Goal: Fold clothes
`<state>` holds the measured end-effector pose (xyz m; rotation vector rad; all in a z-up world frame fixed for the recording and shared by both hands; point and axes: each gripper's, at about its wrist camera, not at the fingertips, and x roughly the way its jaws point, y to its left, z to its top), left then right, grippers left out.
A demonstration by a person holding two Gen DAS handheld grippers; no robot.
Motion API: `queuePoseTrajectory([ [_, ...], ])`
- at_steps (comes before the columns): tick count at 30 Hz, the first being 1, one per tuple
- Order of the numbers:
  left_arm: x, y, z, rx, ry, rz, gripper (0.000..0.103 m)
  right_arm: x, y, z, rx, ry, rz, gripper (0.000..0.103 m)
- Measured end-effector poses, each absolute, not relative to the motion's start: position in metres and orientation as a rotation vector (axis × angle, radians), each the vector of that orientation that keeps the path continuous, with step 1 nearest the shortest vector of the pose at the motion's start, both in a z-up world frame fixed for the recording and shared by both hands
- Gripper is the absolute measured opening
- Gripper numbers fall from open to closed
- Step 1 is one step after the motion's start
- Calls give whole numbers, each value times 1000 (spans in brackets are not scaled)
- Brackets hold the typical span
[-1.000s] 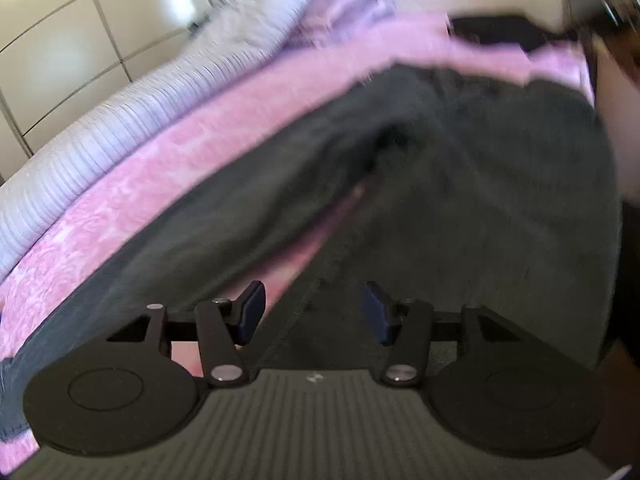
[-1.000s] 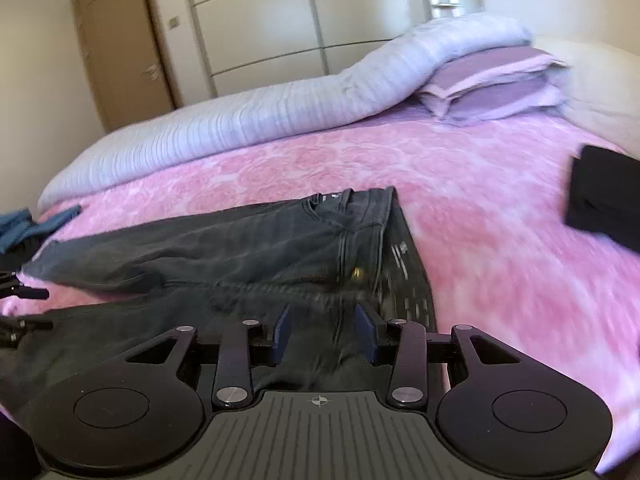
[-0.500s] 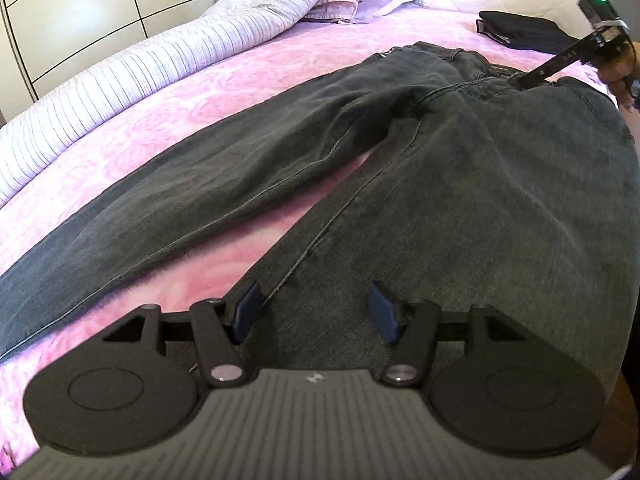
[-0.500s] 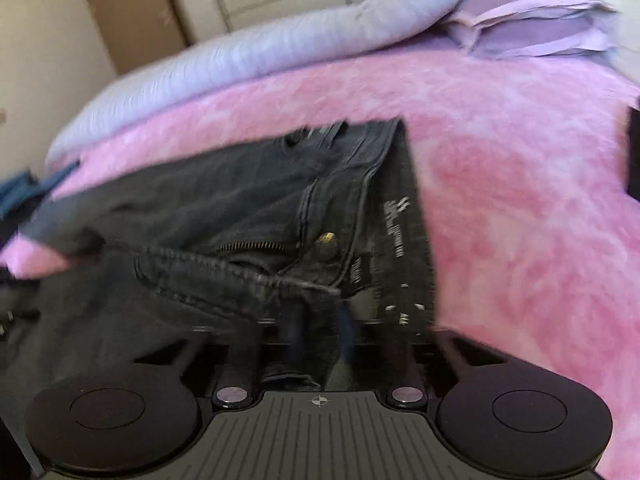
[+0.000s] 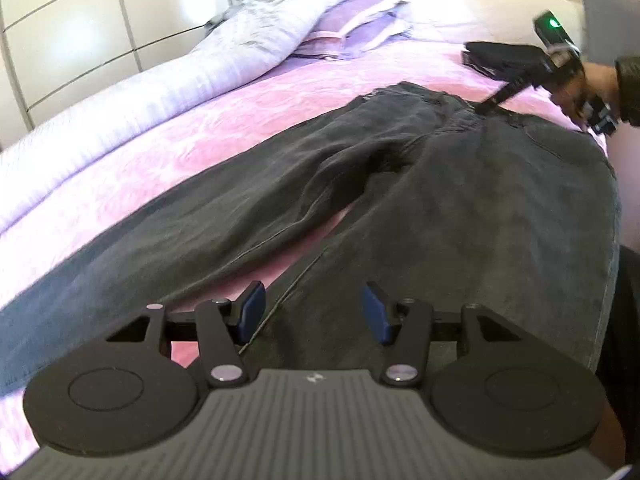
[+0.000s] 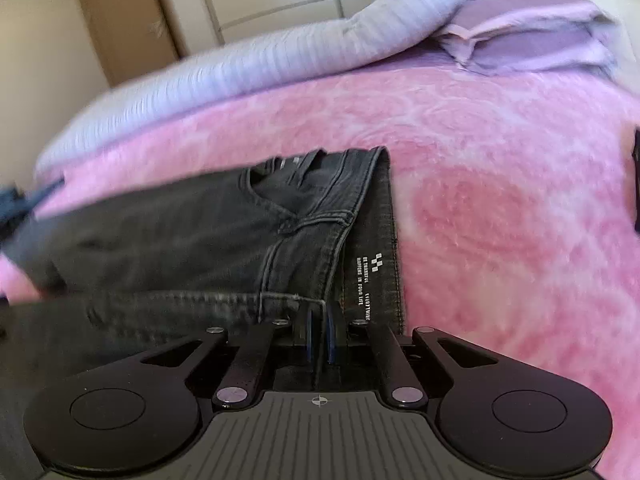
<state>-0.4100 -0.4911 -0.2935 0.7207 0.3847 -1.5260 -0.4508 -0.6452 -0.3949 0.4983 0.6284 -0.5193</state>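
Dark grey jeans (image 5: 440, 200) lie spread on the pink bed cover (image 5: 200, 132), legs toward the left wrist camera. My left gripper (image 5: 313, 296) hovers low over the near leg. Its jaws are closing, with the leg's inner seam under the gap and the pads clear of the cloth. In the right wrist view the jeans (image 6: 180, 240) show their waistband and printed inner label. My right gripper (image 6: 319, 320) is shut on the waistband's near edge. The left wrist view shows the same right gripper (image 5: 486, 106) at the waist, held by a person's hand (image 5: 588, 84).
A folded black garment (image 5: 500, 58) lies on the bed beyond the waistband. Lilac pillows (image 5: 352, 28) and a rolled striped duvet (image 5: 160, 92) line the far side. A blue garment (image 6: 12, 200) lies at the left bed edge. Wardrobe doors (image 5: 60, 40) stand behind.
My right gripper has come down onto the jeans' waistband and shut on it. The left gripper has stayed over the near leg, its jaws still apart.
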Motion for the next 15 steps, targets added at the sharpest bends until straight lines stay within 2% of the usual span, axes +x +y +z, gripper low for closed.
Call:
queuePoseTrajectory([
  [2,-412,-492,-296,730,385,-1535,49,-459,-643,-390,512,619,-522,10],
  [4,-414,-495,-300,733,397,-1539,49,-463,-642,-387,506,619,-511,30],
  [6,-416,-498,-303,732,407,-1541,49,-462,-644,-388,502,624,-487,43],
  [10,-421,-499,-306,712,420,-1559,49,-449,-655,-397,525,620,-421,61],
  [12,-423,-501,-309,714,422,-1560,49,-445,-658,-401,540,605,-403,62],
  [13,-424,-501,-310,714,422,-1562,49,-443,-660,-402,547,599,-399,53],
  [15,-425,-501,-310,709,422,-1568,49,-442,-660,-401,582,592,-379,28],
])
